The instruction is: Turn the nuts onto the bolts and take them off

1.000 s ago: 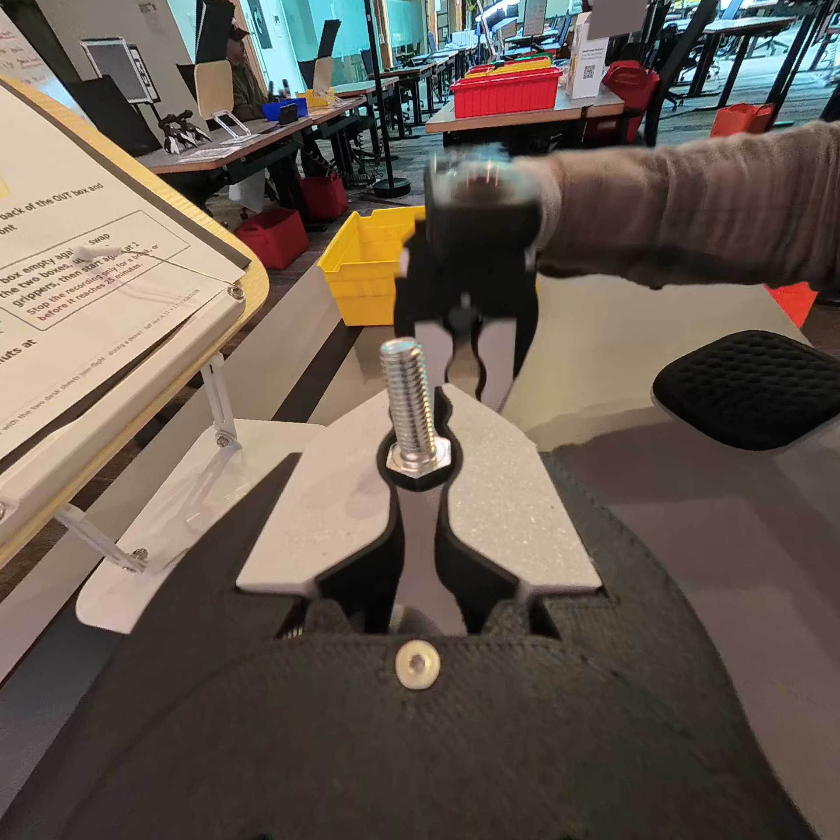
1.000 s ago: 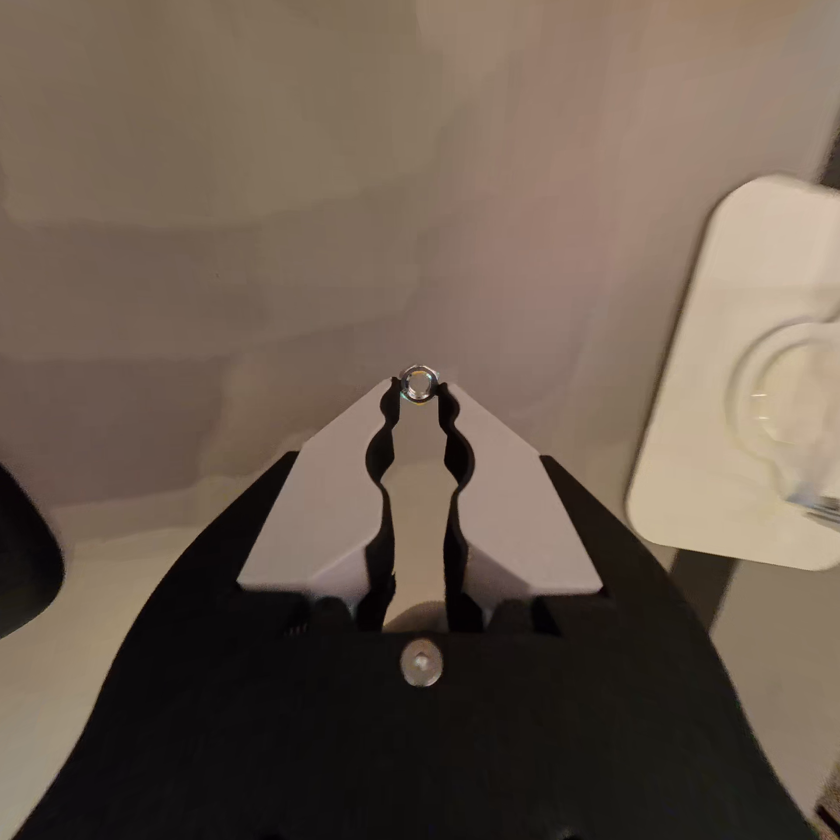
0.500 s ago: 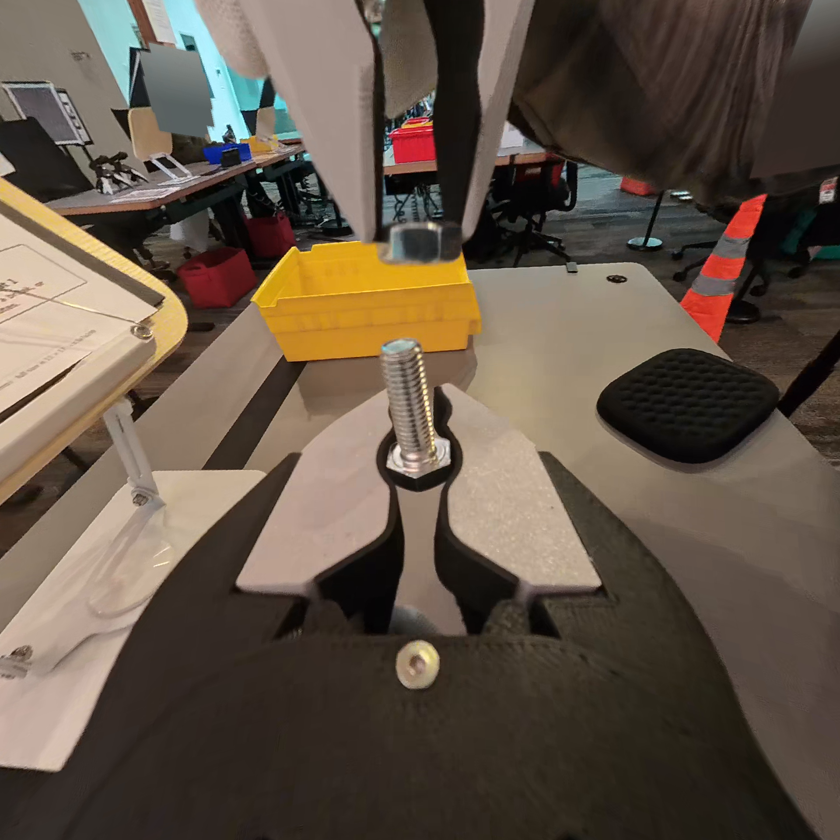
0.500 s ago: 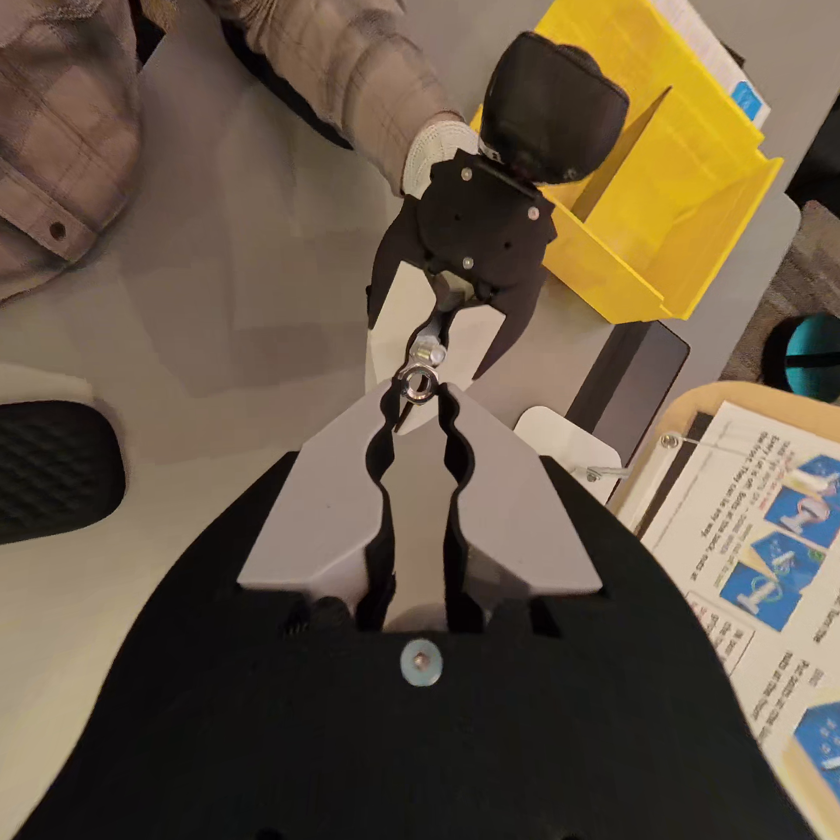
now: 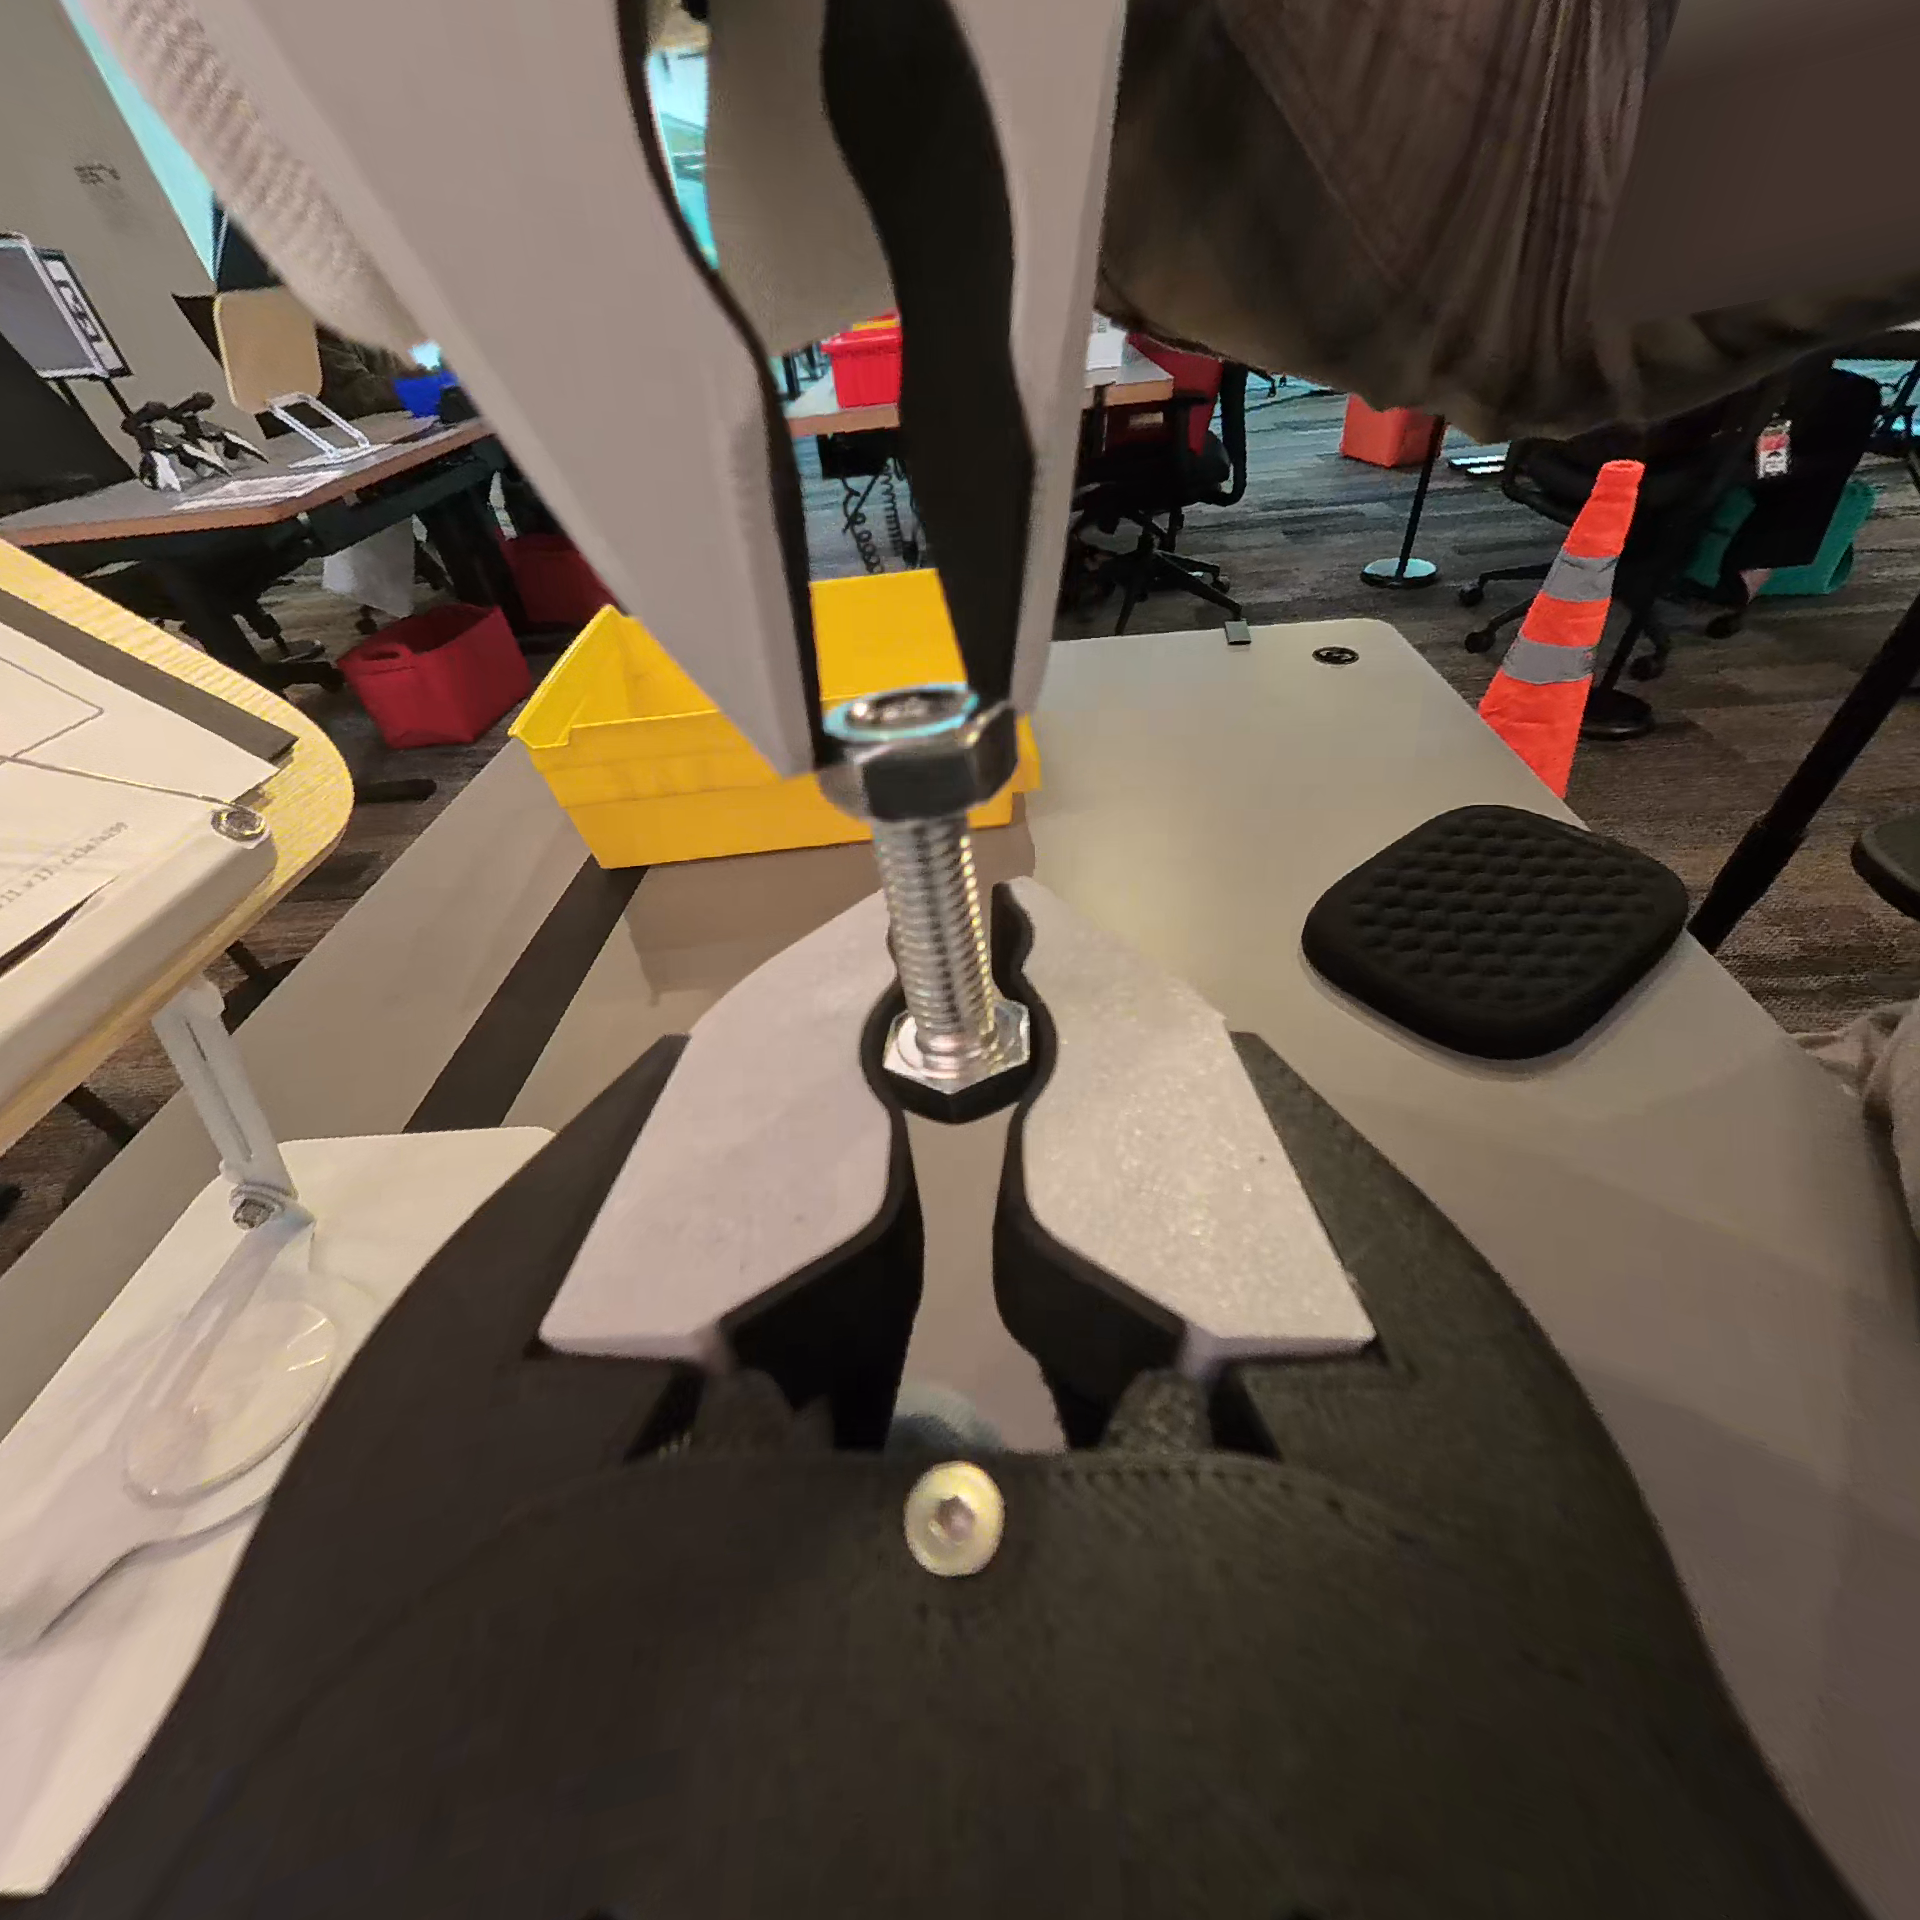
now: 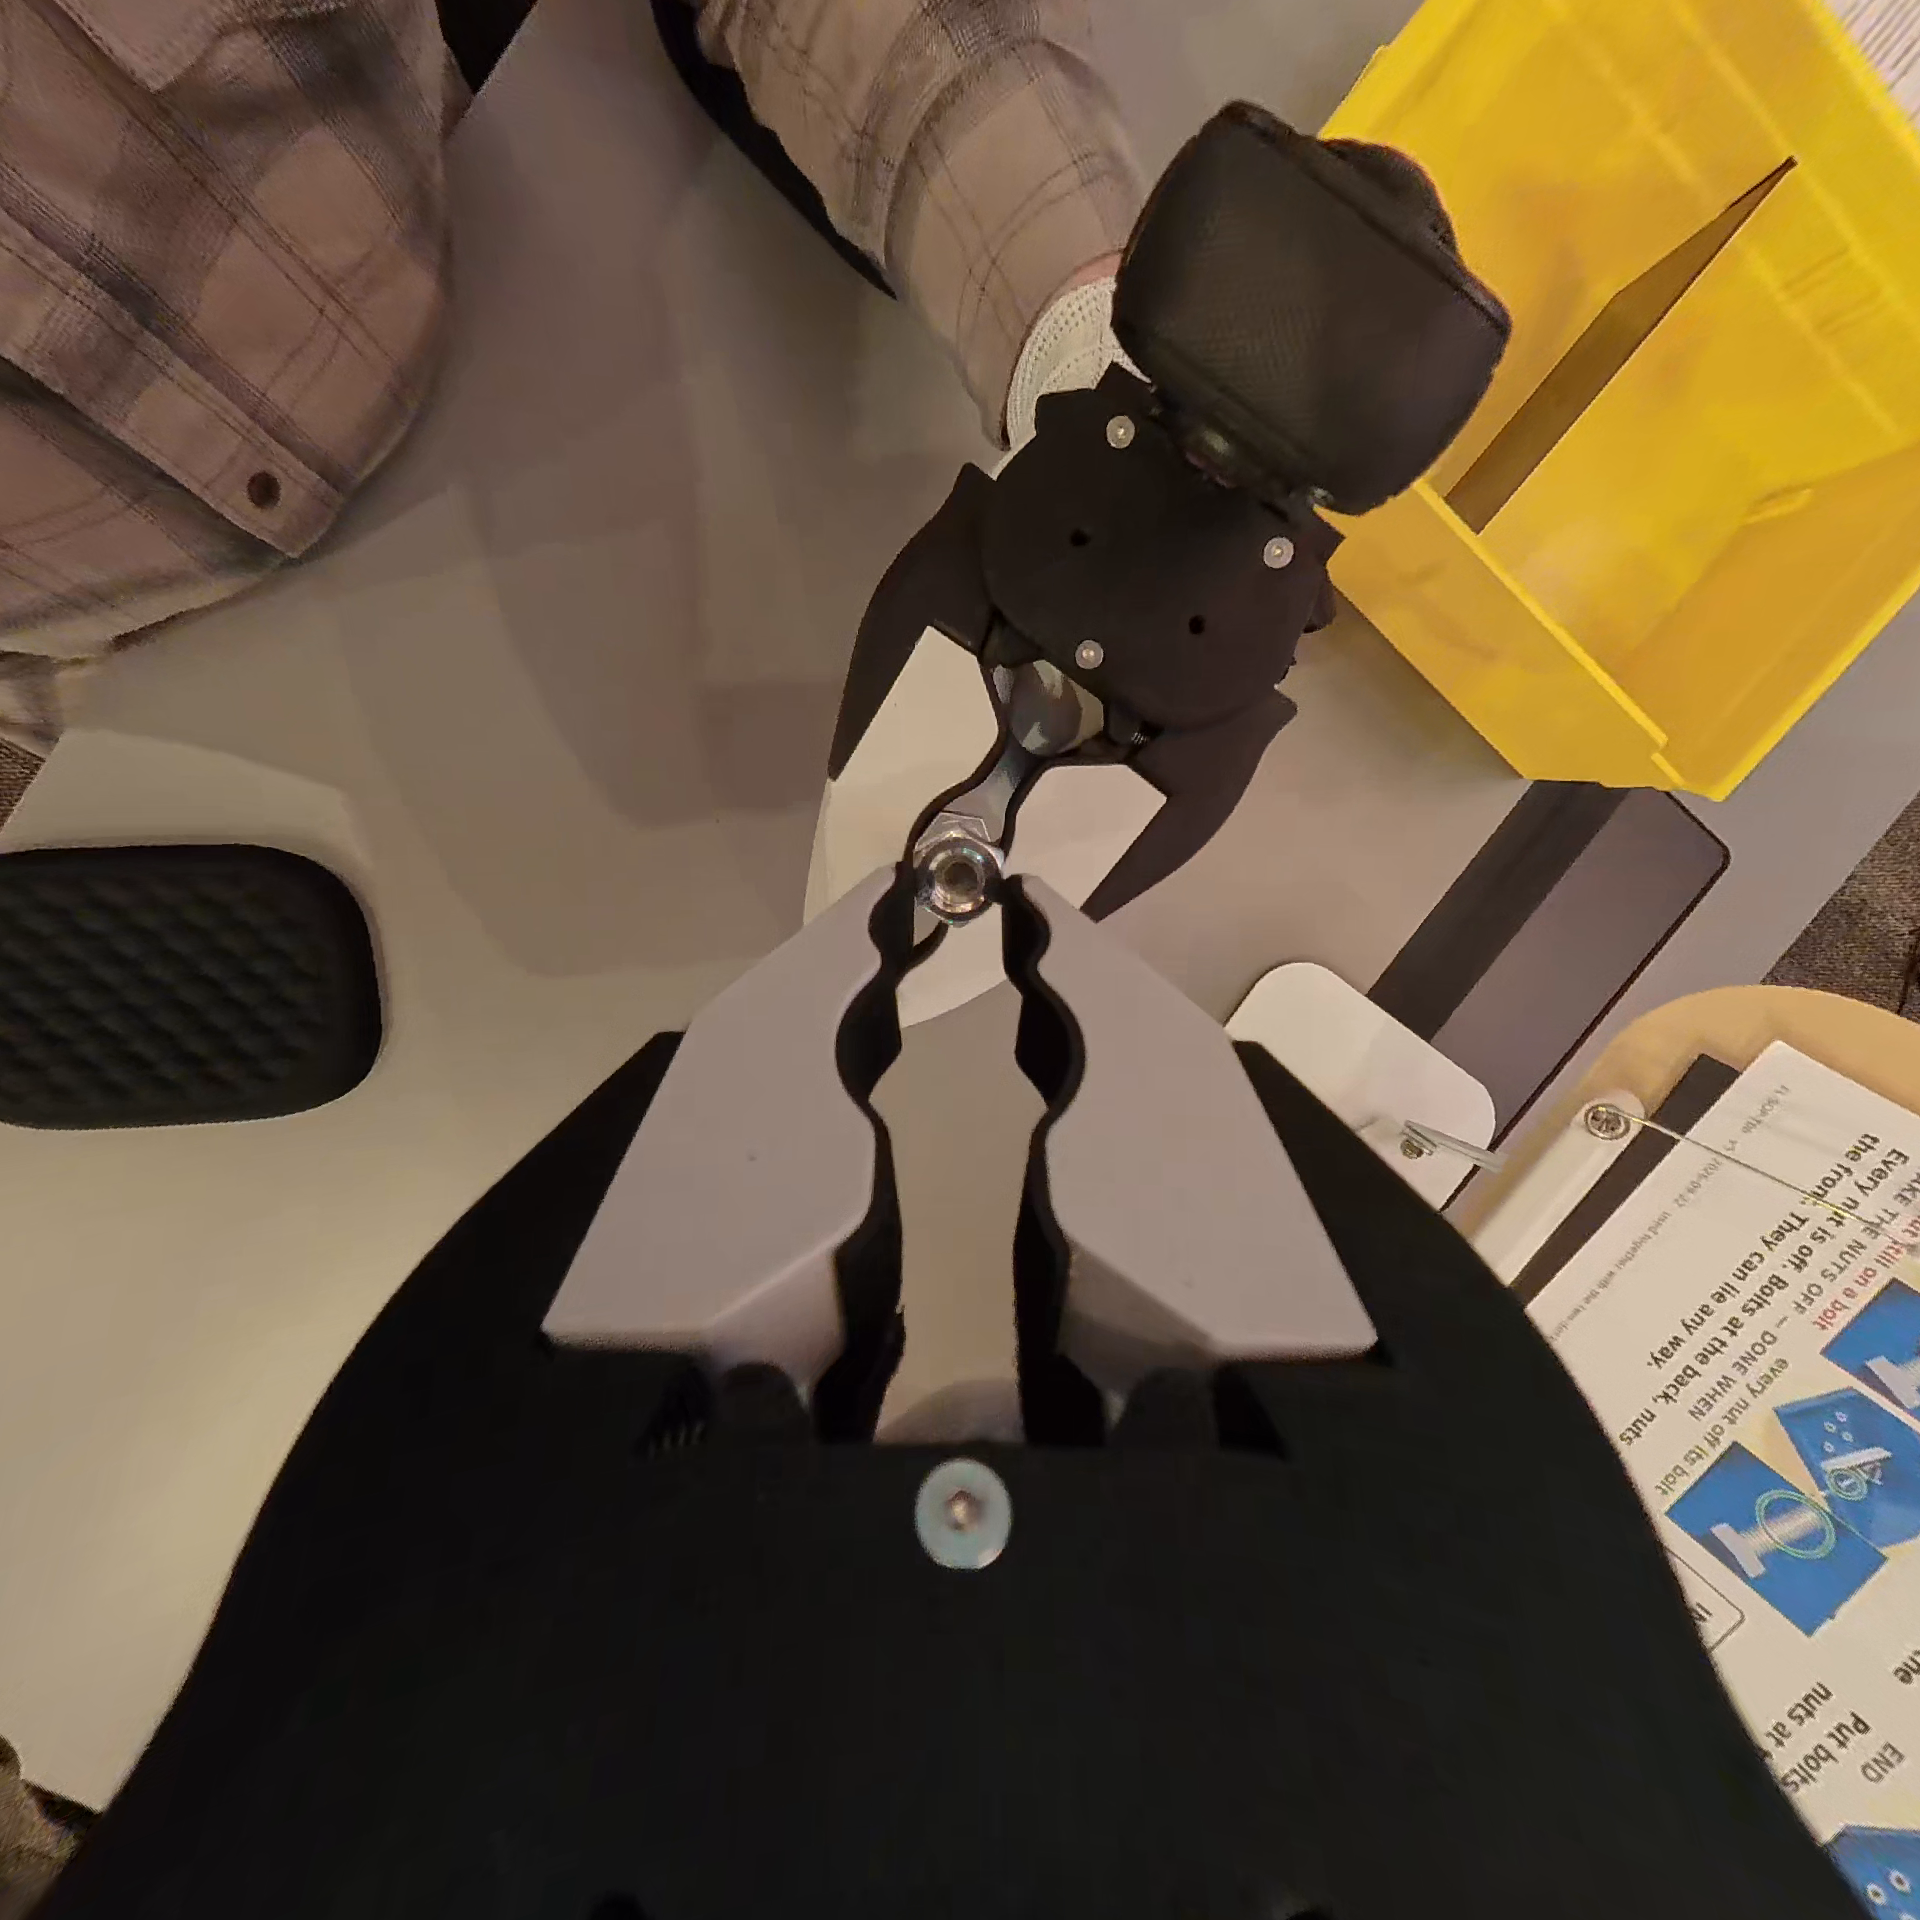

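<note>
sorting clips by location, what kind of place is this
Probably a shared workshop or data-collection lab in an open office: rows of desks with red bins and office chairs behind, an orange traffic cone on carpet, and an instruction sheet on a stand at the table.

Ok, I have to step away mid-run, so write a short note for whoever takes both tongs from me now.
Left tongs: shut on the bolt by its hex head, thread pointing up.
Right tongs: shut on the nut, reaching down from above.
The nut sits on the bolt's tip; how far it is threaded cannot be told.
Left to do: turn the nut down the thread, then take it off again.
Yellow bin stands behind on the table.
</note>
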The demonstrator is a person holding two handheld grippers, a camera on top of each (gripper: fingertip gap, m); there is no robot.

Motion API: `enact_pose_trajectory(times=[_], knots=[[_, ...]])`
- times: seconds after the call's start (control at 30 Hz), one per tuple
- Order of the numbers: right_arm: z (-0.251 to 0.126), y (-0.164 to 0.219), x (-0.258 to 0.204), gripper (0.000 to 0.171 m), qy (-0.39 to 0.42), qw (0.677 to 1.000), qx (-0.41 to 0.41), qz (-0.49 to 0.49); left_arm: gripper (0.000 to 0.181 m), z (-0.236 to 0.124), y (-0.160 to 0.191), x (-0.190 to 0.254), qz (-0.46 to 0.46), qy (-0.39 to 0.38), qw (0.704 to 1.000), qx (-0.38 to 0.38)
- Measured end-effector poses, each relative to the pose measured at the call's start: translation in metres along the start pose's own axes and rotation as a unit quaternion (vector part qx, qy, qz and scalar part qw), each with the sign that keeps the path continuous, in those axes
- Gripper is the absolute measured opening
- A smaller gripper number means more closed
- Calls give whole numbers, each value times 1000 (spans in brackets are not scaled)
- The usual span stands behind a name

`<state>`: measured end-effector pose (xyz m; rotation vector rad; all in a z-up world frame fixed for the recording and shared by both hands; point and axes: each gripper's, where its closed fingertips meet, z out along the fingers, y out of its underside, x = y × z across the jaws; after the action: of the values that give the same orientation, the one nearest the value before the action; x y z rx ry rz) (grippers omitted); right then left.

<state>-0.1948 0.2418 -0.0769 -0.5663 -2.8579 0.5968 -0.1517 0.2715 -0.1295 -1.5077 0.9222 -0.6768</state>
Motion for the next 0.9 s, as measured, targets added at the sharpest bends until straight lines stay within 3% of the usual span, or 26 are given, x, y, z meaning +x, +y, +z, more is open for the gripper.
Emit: enact_pose_trajectory(times=[0.3, 0.9], knots=[[2, 2, -2, 15, 3, 1000, -9, 3, 11, 2, -1, 0, 4, -8, 1000, -1], [6, 18, -2, 14, 9, 993, -112, 21, 11, 8, 14, -11, 9, -51, 997, -59]])
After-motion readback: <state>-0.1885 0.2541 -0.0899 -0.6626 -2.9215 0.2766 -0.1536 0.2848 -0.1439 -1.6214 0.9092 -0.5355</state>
